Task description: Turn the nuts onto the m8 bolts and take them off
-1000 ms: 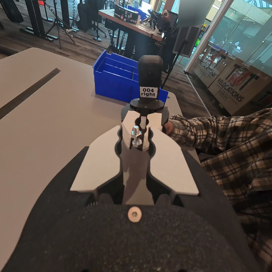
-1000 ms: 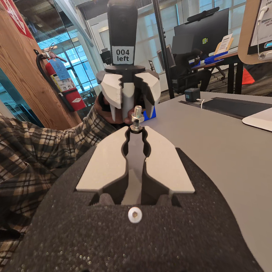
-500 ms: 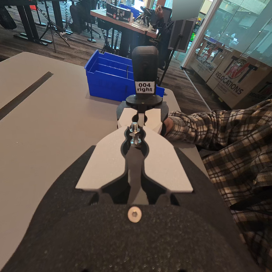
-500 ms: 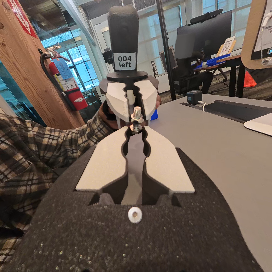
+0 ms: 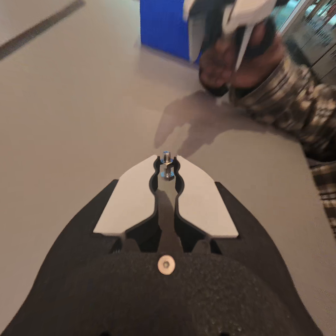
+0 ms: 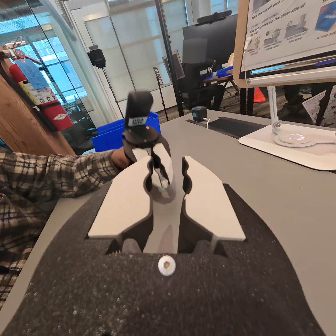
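2 grippers work over the grey tabletop [image 5: 76, 112]. The left gripper [image 5: 167, 160] is clenched on the nut [image 5: 166, 161] of the bolt [image 5: 167, 169], held low near the tabletop; the right gripper [image 6: 166, 159] is released and empty. Next, I judge, it must regrip the bolt head.

A grey table [image 6: 254, 191] fronts a glass-walled office [image 6: 127, 45] lit by daylight. A red fire extinguisher [image 6: 54, 112] hangs on a wooden pillar [image 6: 20, 127]; a dark monitor [image 6: 214, 38] stands behind.
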The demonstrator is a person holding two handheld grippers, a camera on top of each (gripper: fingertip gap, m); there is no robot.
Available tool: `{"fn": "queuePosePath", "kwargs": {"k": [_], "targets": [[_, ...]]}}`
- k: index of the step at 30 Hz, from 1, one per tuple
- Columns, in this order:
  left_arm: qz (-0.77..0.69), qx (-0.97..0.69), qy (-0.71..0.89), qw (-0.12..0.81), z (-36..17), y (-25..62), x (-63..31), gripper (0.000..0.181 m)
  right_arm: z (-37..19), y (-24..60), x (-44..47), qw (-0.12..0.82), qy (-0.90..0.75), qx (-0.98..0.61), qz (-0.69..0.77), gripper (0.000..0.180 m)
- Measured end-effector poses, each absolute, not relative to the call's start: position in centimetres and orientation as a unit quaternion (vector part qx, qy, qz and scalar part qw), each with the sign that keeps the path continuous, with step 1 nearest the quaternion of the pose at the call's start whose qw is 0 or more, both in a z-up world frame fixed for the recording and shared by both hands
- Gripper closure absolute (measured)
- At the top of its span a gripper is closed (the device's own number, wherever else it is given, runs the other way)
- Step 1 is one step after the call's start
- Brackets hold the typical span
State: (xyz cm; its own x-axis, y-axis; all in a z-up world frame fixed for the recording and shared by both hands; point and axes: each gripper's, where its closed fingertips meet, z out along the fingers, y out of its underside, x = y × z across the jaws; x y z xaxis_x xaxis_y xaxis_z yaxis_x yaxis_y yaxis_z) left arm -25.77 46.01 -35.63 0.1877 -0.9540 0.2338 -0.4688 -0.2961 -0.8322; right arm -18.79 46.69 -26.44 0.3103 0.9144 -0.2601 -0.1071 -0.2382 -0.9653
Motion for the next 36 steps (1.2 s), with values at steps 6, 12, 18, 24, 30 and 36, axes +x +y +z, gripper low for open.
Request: {"fn": "queuePosePath", "kwargs": {"k": [6, 12, 18, 24, 30, 36], "targets": [[-0.342, -0.721, 0.531, 0.284, -38.6, 46.0, -26.2, 0.167, -27.4, 46.3, -19.6, 0.513, -0.358, -0.629, 0.46, 0.15], [-0.33, -0.721, 0.551, 0.259, -39.7, 45.6, -26.9, 0.167, -28.4, 45.9, -20.3, 0.502, -0.388, -0.64, 0.433, 0.147], [-0.334, -0.722, 0.552, 0.251, -39.7, 45.6, -27.9, 0.167, -29.1, 45.7, -20.8, 0.493, -0.405, -0.645, 0.422, 0.143], [-0.324, -0.722, 0.561, 0.243, -39.7, 45.6, -28.5, 0.167, -30.1, 45.5, -21.5, 0.477, -0.419, -0.653, 0.413, 0.138], [-0.31, -0.723, 0.574, 0.227, -40.1, 45.4, -29.3, 0.167, -30.8, 45.2, -22.0, 0.467, -0.434, -0.657, 0.402, 0.135], [-0.309, -0.72, 0.569, 0.249, -38.1, 45.9, -30.3, 0.161, -31.6, 44.9, -22.4, 0.454, -0.45, -0.661, 0.393, 0.135]]}}
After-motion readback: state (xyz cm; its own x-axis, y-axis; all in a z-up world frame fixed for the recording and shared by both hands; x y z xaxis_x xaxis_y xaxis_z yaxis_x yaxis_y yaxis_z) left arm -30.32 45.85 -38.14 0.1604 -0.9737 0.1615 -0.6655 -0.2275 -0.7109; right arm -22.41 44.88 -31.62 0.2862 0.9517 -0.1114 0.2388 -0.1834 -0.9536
